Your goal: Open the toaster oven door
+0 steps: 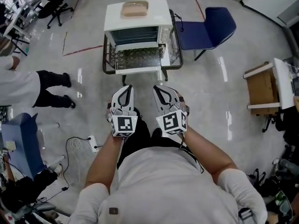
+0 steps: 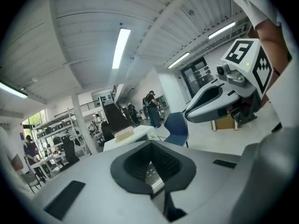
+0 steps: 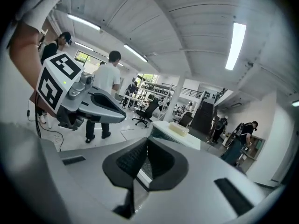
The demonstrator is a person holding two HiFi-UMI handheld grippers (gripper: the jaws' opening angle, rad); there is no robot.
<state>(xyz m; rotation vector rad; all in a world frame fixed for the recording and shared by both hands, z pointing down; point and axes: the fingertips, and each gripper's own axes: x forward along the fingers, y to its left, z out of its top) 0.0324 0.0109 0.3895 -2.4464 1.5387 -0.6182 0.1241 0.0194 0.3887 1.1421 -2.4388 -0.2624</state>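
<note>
Two grippers in head view: my left gripper (image 1: 126, 90) and right gripper (image 1: 161, 90) are side by side, apart from the toaster oven (image 1: 136, 18), whose door (image 1: 138, 59) lies open. Left gripper view: jaws pressed together, empty. Right gripper view: jaws likewise closed on nothing, oven beyond.

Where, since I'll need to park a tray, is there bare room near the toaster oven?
Bare floor lies in front of the open door and right of it, toward the wooden shelf. The toaster oven top is free either side of the beige container. Crowded: person and cables at left, blue chair behind right.
</note>
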